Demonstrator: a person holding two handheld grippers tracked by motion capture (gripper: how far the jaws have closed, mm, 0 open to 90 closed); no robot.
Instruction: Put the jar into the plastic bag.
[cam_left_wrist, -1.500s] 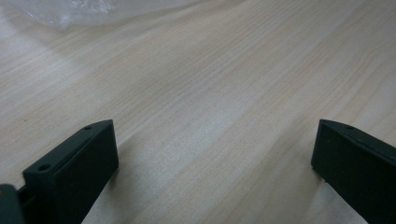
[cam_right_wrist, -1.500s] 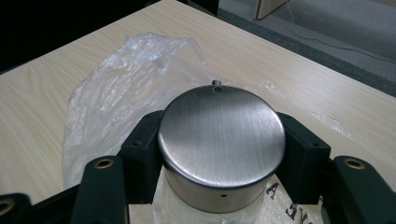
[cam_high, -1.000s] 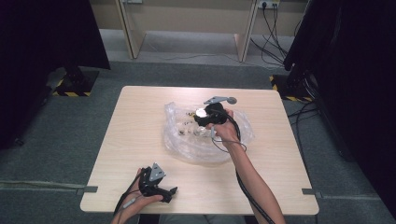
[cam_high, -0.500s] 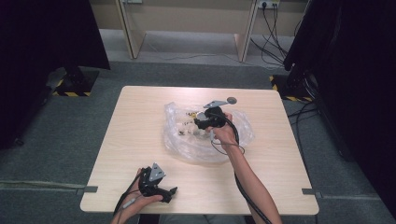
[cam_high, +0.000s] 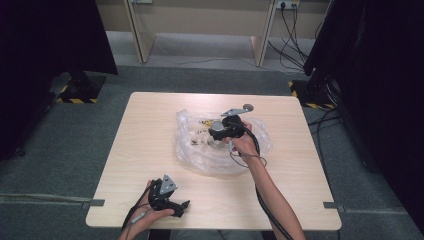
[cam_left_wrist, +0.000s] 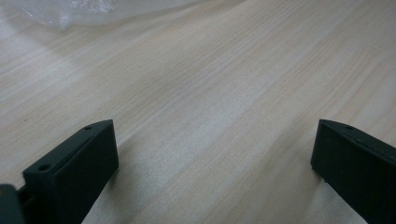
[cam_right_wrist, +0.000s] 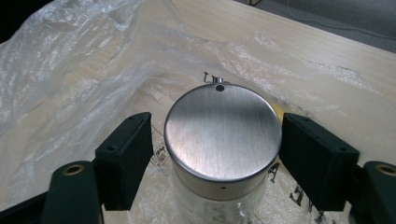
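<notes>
Nearest the person, at the front edge of the pale wooden surface (cam_high: 150, 130), the left hand rests with the left tongs (cam_high: 167, 197) lying low on the wood. In the left gripper view, the two black jaws stand wide apart with bare wood grain between them and nothing held.

Farther out, near the middle of the surface, lies a crumpled clear plastic bag (cam_high: 192, 150), spread open in a loose ring. The right forearm reaches across to it, and the right tongs (cam_high: 220, 131) hang over the bag's inner part, pointing downward.

In the right gripper view, a round jar with a brushed metal lid (cam_right_wrist: 223, 133) stands upright between the jaws of the right tongs (cam_right_wrist: 217, 154). The jar's long axis runs straight up and down, with the flat lid facing up toward the camera and the clear glass body below it resting on the plastic. A small dark hole sits at the lid's far edge. The jaws have just been opening; they stand partly open on either side of the lid. A narrow gap shows at the left pad, and the right pad sits very close to the rim, so the jar is between them without being clamped.

Beyond the jar, small items lie inside the bag, too small to identify.
</notes>
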